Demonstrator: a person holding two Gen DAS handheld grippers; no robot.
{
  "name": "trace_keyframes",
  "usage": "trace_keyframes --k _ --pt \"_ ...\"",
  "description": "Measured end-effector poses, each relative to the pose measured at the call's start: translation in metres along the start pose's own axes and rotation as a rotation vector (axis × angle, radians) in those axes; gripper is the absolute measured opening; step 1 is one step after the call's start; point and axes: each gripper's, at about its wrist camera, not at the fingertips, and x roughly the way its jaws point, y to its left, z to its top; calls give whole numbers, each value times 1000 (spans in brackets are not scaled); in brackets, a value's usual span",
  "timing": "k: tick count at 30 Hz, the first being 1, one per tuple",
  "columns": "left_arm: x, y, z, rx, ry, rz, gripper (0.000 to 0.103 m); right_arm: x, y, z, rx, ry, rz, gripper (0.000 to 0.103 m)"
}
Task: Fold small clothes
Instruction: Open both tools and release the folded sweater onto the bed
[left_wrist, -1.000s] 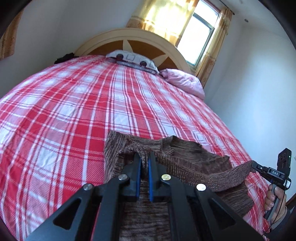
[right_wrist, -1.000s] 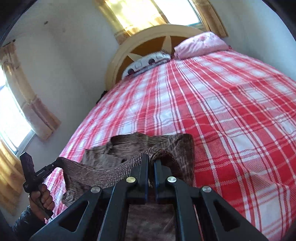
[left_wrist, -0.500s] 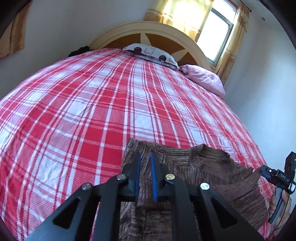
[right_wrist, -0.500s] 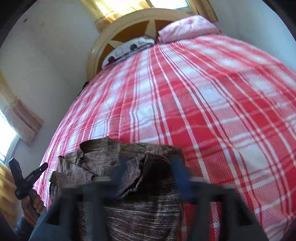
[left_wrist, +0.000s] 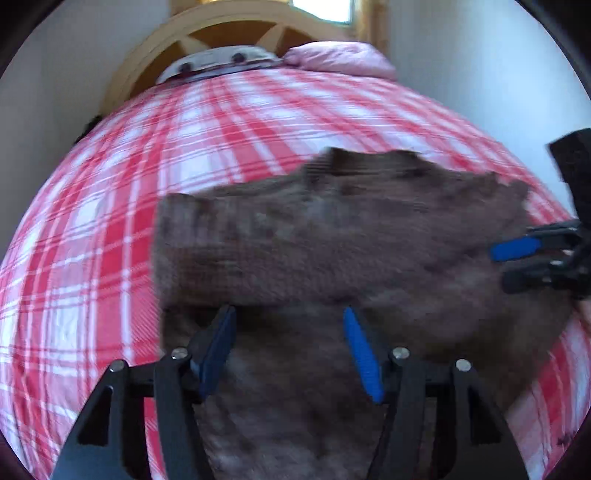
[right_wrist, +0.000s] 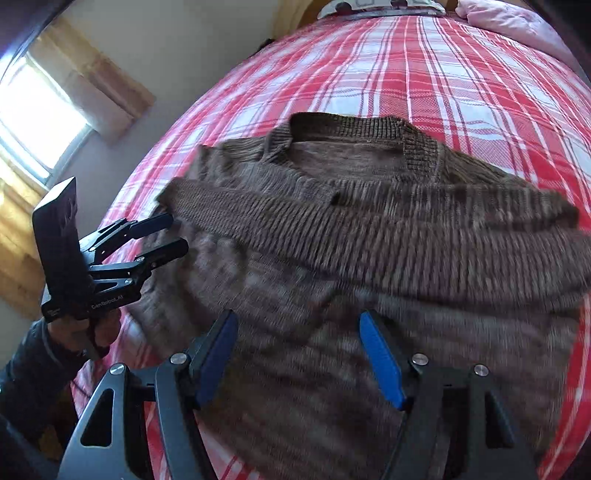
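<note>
A brown knit sweater (right_wrist: 369, 229) lies on the red plaid bed (right_wrist: 424, 81), its ribbed hem folded up to just below the collar (right_wrist: 351, 127). My right gripper (right_wrist: 298, 315) hovers open over the sweater's near part, with nothing pressed between its blue pads. My left gripper (left_wrist: 289, 312) also stands over the blurred sweater (left_wrist: 332, 236); its jaws are opening and grip no cloth. In the right wrist view the left gripper (right_wrist: 177, 233) sits at the sweater's left edge, fingers apart. The right gripper (left_wrist: 502, 264) shows at the sweater's right edge in the left wrist view.
A person's hand (right_wrist: 83, 332) and dark sleeve hold the left gripper's handle. A wooden headboard (left_wrist: 155, 62), a patterned pillow (left_wrist: 218, 62) and a pink pillow (left_wrist: 340, 59) are at the far end. A curtained window (right_wrist: 40, 122) is on the left wall.
Both grippers were shut on the sweater's ribbed hem, holding it up. They lowered it toward the collar, let go and opened; the hem now rests on the sweater.
</note>
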Motion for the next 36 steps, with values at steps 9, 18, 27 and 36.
trace_keyframes --k 9,18,27,36 --pt "2 64 46 -201 -104 187 64 -42 -27 44 93 -325 -130 69" --pt "-11 55 8 -142 -114 200 65 -62 -42 -15 90 -325 -188 69" --pt "37 58 27 -128 -1 342 79 -48 -83 -12 180 -280 -306 69" --pt "-27 70 -32 -239 -65 228 77 -87 -96 -56 278 -341 -279 69"
